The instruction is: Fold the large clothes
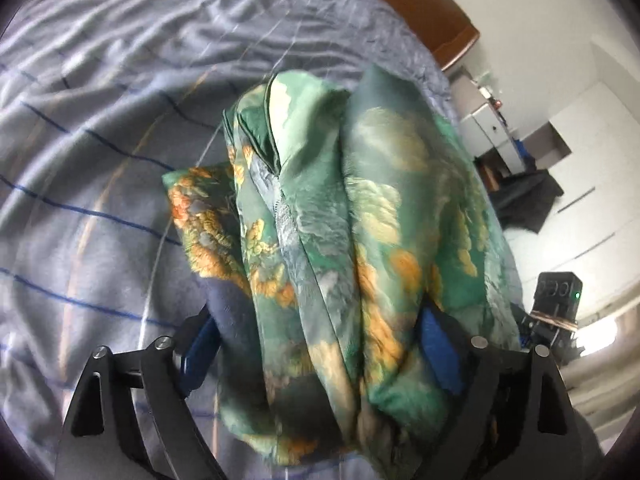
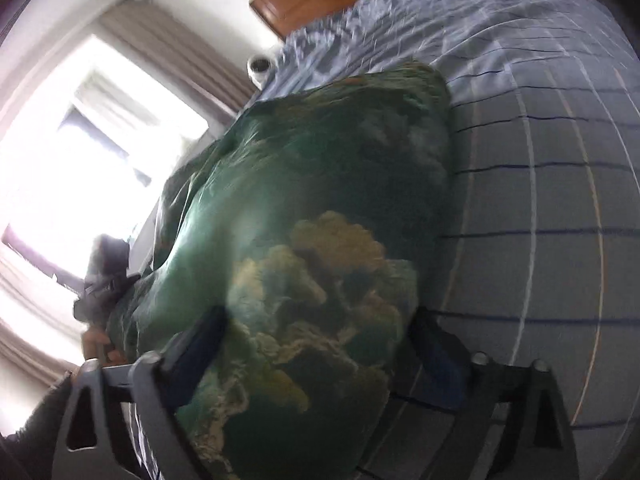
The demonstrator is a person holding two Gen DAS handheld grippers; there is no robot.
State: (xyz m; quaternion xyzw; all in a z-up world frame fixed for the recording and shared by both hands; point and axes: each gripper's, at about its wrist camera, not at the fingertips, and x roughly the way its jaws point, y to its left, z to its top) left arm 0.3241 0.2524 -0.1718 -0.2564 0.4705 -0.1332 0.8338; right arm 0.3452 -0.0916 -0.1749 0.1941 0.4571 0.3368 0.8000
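Holding a bunched green printed garment (image 1: 340, 240) above the bed (image 1: 80, 160), the left tool (image 1: 320, 344) and right tool (image 2: 316, 344) each stand clamped on a thick gather of it. Judging by this, a fold is being carried over; next the cloth needs lowering flat toward the bed's headboard (image 1: 420, 4) edge. Only the left view shows stacked hems; only the right shows the window (image 2: 100, 140).

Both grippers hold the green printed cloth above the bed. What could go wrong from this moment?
1. The green cloth is thickly bunched between the left gripper fingers, so layers might slip out.
2. It looks glossy at the right gripper, so that grip may slide.
3. Creases could be folded in on the striped bedsheet.
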